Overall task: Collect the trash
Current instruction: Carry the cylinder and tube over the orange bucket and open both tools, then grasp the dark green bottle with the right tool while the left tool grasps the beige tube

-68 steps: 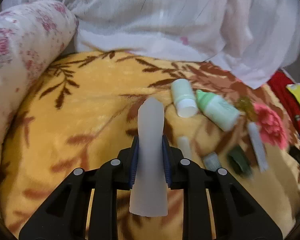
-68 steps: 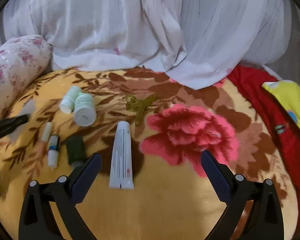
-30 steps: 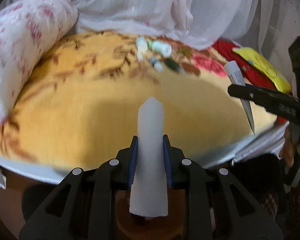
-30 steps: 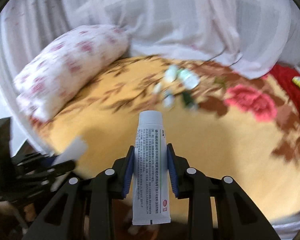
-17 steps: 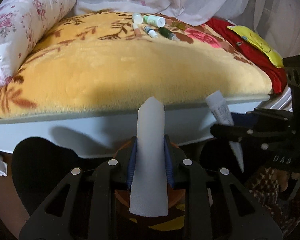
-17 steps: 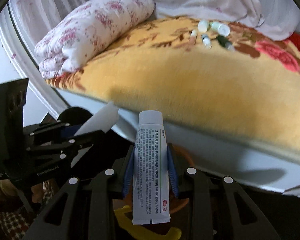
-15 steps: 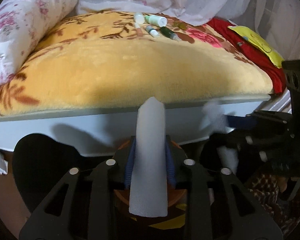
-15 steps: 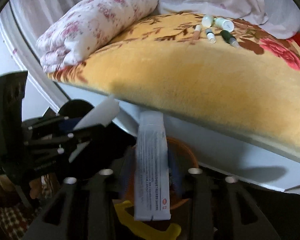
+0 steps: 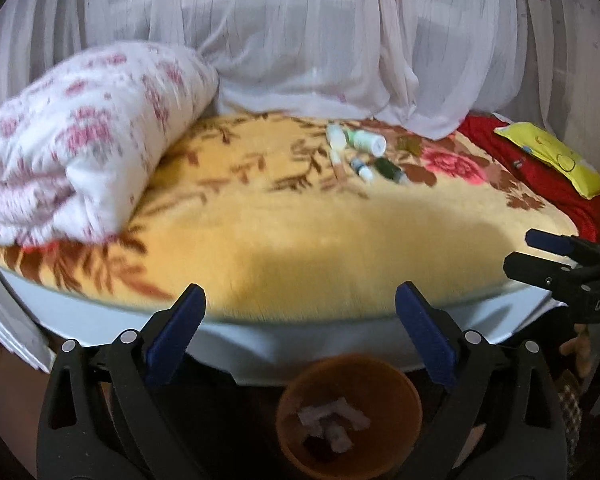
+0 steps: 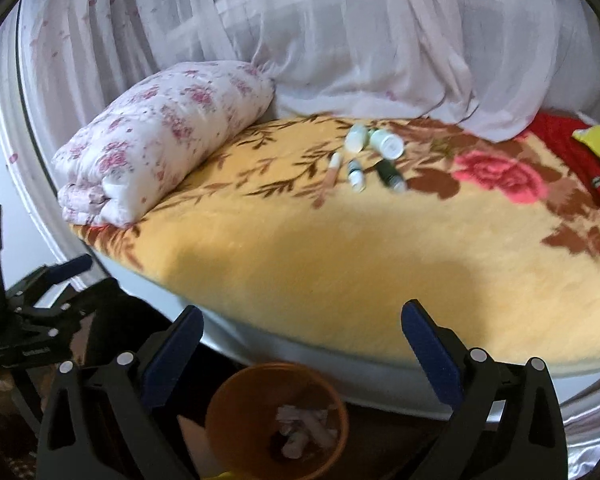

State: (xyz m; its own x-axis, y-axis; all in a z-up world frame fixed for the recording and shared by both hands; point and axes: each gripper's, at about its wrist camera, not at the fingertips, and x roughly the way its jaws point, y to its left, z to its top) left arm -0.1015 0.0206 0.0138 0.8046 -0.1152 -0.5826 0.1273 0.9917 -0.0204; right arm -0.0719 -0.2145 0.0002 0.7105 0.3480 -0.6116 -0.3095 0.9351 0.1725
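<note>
Orange bin point(image 9: 348, 412) below you now holds both tubes: your left tongs point(image 9: 300, 328) and right tongs point(image 10: 302, 344) have just been opening and stand wide, empty. That round is done. Remaining trash, small bottles point(image 10: 374, 156), lies near the bed's point(image 10: 380, 280) far edge, beside the floral quilt point(image 10: 160, 136), under white curtains point(image 9: 300, 40).

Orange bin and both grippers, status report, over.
Left gripper and right gripper: jaws just opened, nothing between. Orange bin below holds scraps. Small bottles on blanket. Nothing in the way.
</note>
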